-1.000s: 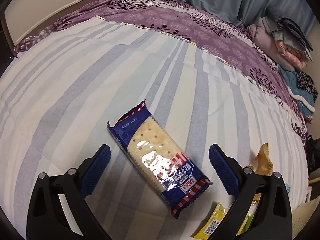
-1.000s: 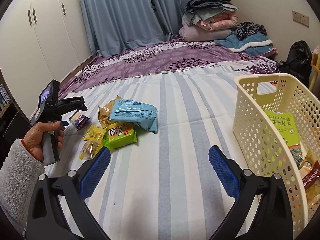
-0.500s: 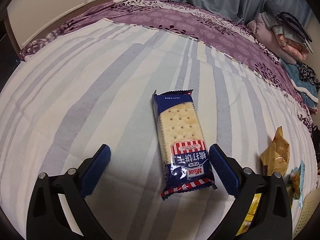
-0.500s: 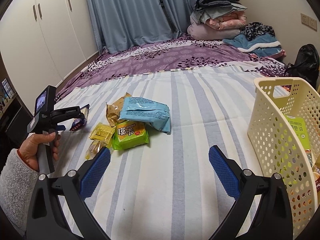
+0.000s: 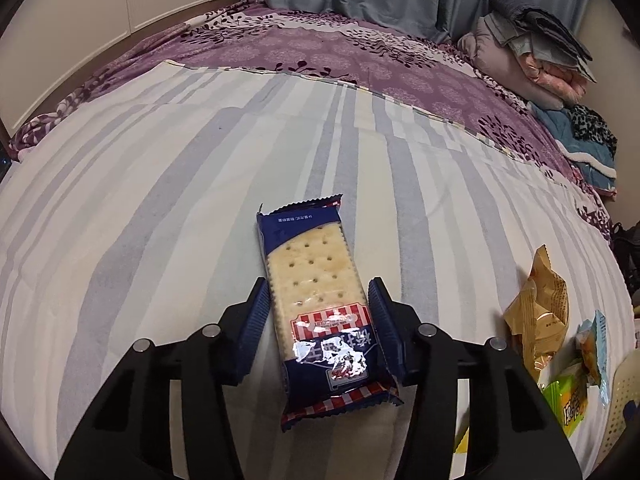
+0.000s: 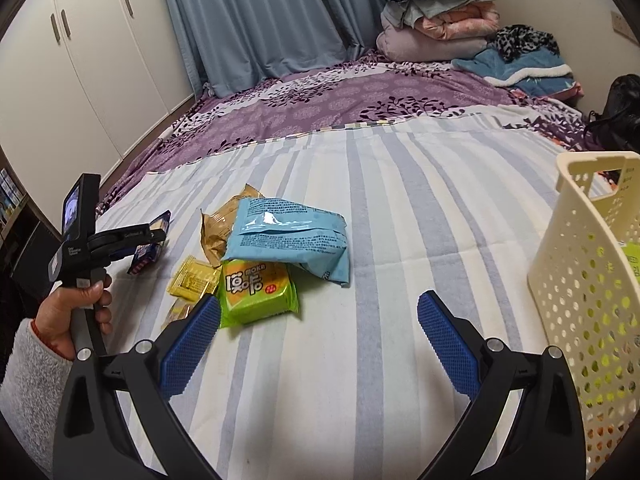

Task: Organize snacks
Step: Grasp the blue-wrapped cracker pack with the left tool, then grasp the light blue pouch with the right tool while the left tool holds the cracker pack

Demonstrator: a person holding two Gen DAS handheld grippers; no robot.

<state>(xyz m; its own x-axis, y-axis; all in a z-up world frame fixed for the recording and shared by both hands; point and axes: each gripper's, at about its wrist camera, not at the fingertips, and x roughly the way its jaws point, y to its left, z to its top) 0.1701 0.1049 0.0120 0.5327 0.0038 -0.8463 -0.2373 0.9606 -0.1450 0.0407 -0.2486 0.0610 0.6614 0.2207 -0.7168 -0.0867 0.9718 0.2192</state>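
Observation:
A blue cracker pack (image 5: 308, 248) lies lengthwise on the striped sheet (image 5: 160, 200). My left gripper (image 5: 318, 286) straddles its near half; the jaws are closing and both blue pads touch the wrapper's long sides. The right wrist view shows the same left gripper (image 6: 154, 236), held by a hand (image 6: 76, 308), with the cracker pack (image 6: 146, 254) between its fingers. My right gripper (image 6: 319, 302) hovers open and empty just right of a green pack (image 6: 256, 290). A light blue bag (image 6: 286, 236), a brown pack (image 6: 218, 228) and a yellow packet (image 6: 194, 280) are piled there.
A cream perforated basket (image 6: 576, 264) holding several snacks stands at the right. Bare striped sheet lies between it and the pile. A purple quilt (image 6: 340, 100), folded bedding (image 6: 440, 20) and a black bag (image 6: 620, 116) are at the back.
The left gripper's jaws have gone from wide apart to closed against the cracker pack, now lined up with the fingers. The right gripper has shifted left toward the snack pile.

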